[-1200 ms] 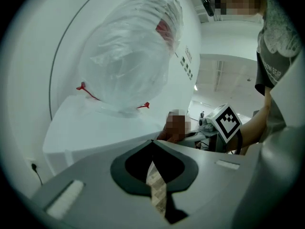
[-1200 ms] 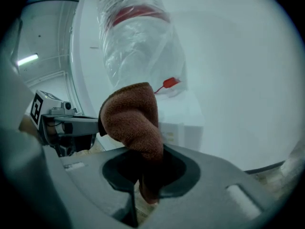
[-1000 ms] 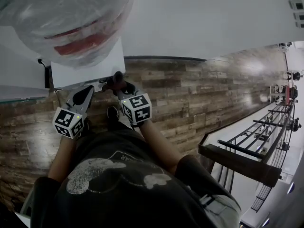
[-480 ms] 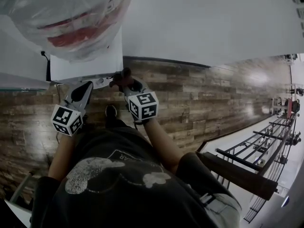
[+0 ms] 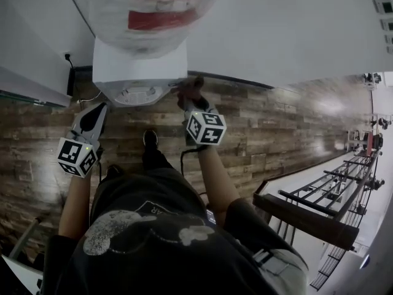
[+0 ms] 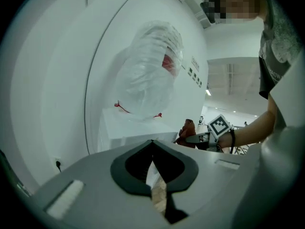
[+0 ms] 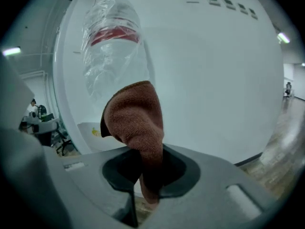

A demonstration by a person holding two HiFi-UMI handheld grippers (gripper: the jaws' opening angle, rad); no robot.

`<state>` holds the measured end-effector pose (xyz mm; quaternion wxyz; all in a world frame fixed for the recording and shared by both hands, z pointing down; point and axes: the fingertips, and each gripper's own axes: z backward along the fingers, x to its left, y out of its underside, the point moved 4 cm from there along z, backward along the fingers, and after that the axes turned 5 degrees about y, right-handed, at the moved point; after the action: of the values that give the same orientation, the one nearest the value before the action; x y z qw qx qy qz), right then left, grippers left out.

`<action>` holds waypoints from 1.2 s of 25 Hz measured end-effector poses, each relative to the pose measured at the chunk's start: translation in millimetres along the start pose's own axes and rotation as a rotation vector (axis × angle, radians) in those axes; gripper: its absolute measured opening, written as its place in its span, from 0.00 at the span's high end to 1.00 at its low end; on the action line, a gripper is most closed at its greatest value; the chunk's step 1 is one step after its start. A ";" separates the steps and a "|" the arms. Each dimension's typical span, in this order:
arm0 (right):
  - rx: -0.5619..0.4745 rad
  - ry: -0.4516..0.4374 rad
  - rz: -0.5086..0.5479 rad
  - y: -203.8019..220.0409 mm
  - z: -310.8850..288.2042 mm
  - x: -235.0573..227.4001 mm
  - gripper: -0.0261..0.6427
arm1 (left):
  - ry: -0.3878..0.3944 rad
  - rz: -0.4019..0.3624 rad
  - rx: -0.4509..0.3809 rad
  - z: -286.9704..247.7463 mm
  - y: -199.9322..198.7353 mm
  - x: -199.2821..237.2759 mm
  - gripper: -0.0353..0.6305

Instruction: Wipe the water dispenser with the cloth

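Cloth (image 7: 136, 123), pinched by one fold in the right hand-held gripper (image 7: 147, 175) beside the water dispenser's (image 5: 138, 63) front corner, could pull loose under hard rubbing, and the left hand-held gripper (image 6: 153, 149), pressed together and empty, is not placed to steady the wrapped bottle (image 5: 153, 11) on top.
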<state>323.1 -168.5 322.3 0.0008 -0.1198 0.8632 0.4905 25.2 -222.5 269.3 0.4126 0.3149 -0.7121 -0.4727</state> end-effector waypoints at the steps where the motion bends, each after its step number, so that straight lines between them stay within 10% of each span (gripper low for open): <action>1: -0.018 0.026 -0.007 -4.8 2.5 1.0 0.87 | 0.019 -0.004 0.005 9.4 1.6 1.8 0.92; 11: -0.092 0.085 0.012 -24.5 -3.6 7.2 0.87 | 0.101 -0.116 -0.020 5.3 0.0 1.3 0.92; 30: -0.054 -0.027 -0.003 142.4 -112.0 -10.9 0.87 | 0.043 -0.082 -0.063 -35.4 143.2 41.8 0.92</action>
<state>317.1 -191.3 502.2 0.0101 -0.1145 0.8493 0.5153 28.9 -221.5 422.6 0.4179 0.3407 -0.6742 -0.5047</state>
